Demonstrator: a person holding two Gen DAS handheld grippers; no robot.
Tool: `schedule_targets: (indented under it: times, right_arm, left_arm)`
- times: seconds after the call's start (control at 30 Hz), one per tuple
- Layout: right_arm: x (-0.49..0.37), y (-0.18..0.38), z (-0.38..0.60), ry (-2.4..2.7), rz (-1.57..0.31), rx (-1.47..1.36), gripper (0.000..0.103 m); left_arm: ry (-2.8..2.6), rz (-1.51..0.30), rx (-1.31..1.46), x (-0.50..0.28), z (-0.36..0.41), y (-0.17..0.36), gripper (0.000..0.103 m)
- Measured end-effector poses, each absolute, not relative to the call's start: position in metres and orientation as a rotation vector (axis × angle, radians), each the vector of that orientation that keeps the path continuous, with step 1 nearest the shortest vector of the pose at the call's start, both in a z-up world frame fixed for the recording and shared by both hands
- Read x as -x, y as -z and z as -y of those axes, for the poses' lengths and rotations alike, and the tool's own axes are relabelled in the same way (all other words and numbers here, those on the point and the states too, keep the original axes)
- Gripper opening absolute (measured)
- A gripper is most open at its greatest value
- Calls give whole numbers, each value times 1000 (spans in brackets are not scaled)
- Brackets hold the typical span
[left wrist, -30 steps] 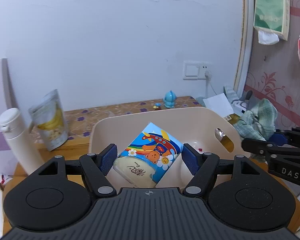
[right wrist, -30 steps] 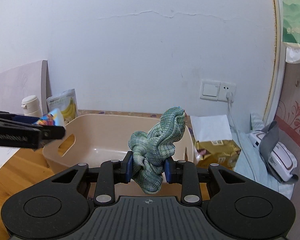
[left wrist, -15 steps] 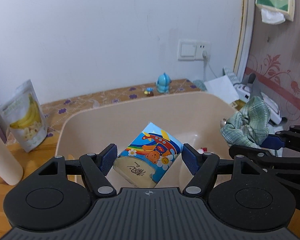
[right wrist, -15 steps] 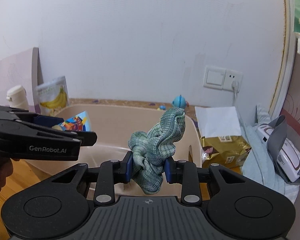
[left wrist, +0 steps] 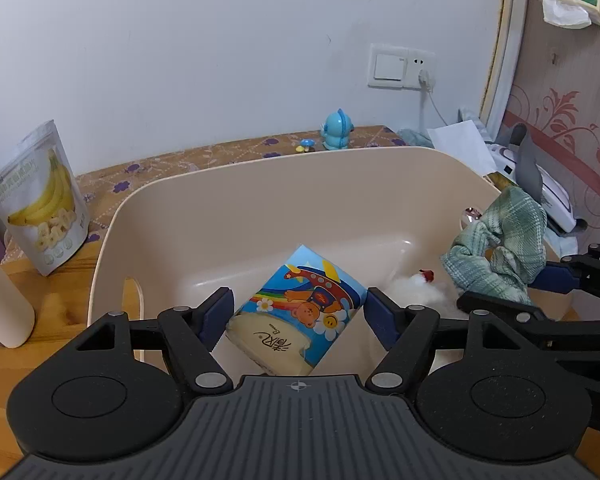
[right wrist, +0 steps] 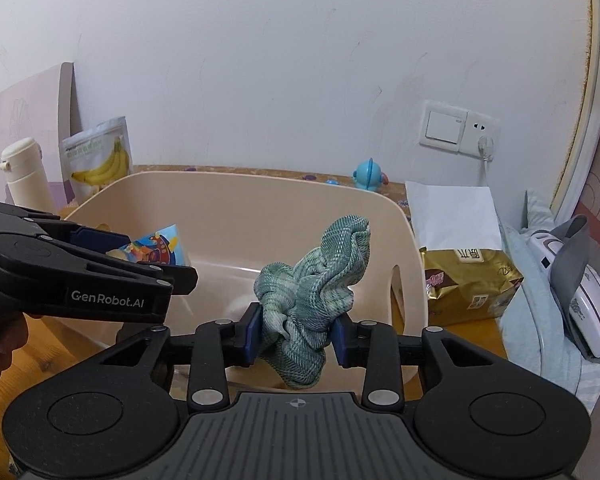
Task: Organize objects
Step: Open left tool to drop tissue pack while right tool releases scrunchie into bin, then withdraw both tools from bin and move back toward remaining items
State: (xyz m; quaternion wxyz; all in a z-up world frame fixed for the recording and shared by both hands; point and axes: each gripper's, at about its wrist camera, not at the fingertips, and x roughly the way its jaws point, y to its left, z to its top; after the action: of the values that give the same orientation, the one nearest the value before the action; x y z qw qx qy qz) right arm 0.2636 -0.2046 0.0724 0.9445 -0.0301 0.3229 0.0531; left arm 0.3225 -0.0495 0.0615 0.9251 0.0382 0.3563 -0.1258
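My left gripper (left wrist: 298,316) is shut on a colourful tissue pack (left wrist: 298,316) with a bear and plane print, held inside the beige plastic basket (left wrist: 260,184). The pack also shows in the right wrist view (right wrist: 152,246). My right gripper (right wrist: 294,330) is shut on a crumpled green checked cloth (right wrist: 316,276), held over the basket's near right part (right wrist: 260,200). In the left wrist view the cloth (left wrist: 500,248) hangs at the basket's right wall. A white fluffy thing with a red spot (left wrist: 416,286) lies on the basket floor.
A banana chips bag (left wrist: 40,208) and a cream bottle (left wrist: 0,280) stand left of the basket. A blue toy figure (left wrist: 336,130) stands behind it by the wall. A gold packet (right wrist: 468,284), white paper (right wrist: 452,212) and a white device (right wrist: 580,300) lie to the right.
Both grippers have moved forward and down over the basket with their loads. The pack now sits lower inside the basket. The cloth has come over the basket's right side.
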Motion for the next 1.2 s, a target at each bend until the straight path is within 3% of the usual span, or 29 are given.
schedule_targets:
  times: [0.03, 0.17, 0.27, 0.33, 0.53, 1.2]
  right_arm:
    - [-263, -72, 205, -106, -659, 60, 51]
    - [-260, -74, 206, -103, -657, 52, 57]
    - [-256, -77, 209, -97, -647, 30, 71]
    - [-252, -80, 212, -94, -633, 13, 87]
    - [-240, -87, 213, -86, -601, 12, 100]
    - [-185, -91, 214, -73, -569, -27, 103]
  left_arm:
    - [257, -731, -77, -322, 49, -62, 73]
    - [257, -704, -68, -318, 48, -66, 77]
    - [245, -676, -59, -312, 45, -72, 82]
    - [241, -658, -53, -308, 44, -77, 84]
    - [226, -632, -40, -293, 40, -88, 85]
    - [191, -611, -48, -224, 10, -101, 87]
